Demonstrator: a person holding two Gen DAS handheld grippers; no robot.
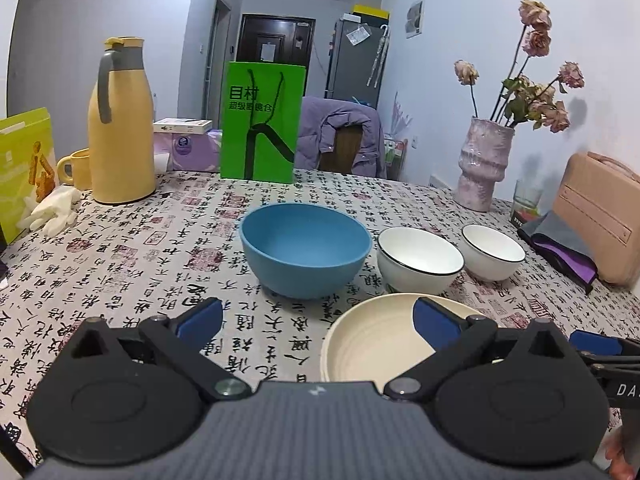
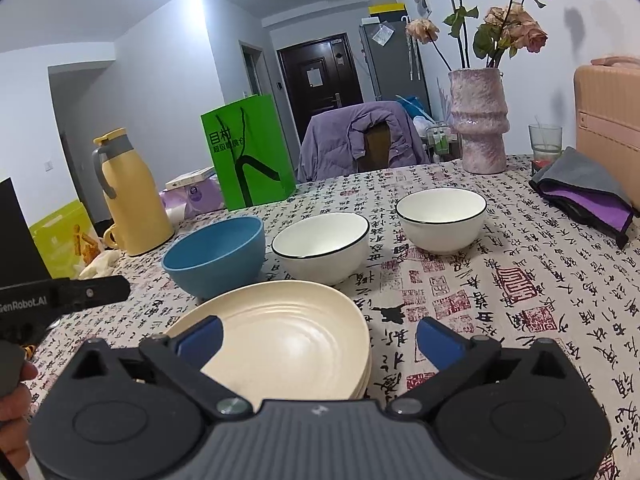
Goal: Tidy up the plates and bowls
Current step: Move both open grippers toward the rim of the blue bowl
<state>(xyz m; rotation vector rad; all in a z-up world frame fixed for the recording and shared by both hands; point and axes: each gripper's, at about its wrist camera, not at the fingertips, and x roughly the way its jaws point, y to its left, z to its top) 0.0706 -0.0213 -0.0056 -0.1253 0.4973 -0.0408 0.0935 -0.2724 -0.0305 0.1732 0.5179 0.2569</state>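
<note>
**Inspector:** Left tool (image 1: 318,322) stands wide, nothing between its pads. Right tool (image 2: 320,338) likewise wide and empty, with its left pad over the stack of cream plates (image 2: 280,332), not gripping it.

**Assistant:** Where do the wares lie?

**Inspector:** The plates lie nearest on the tabletop (image 2: 520,300). Just beyond them, left, sits the blue bowl (image 2: 216,256). To its right is a white bowl with a dark rim (image 2: 322,252), and further right, apart from it, a second white bowl (image 2: 442,218). All are upright and empty.

**Assistant:** Handling?

**Inspector:** By my judgement the white bowls are glazed ceramic: stiff, fairly heavy, slippery and liable to chip. Take them at the rim, one pad inside and one outside. The blue bowl looks matte and lighter, probably plastic or fibre, so it should offer better friction at its wall. The plates are rigid and shallow; grip the raised edge, and expect the upper ones to slide.
</note>
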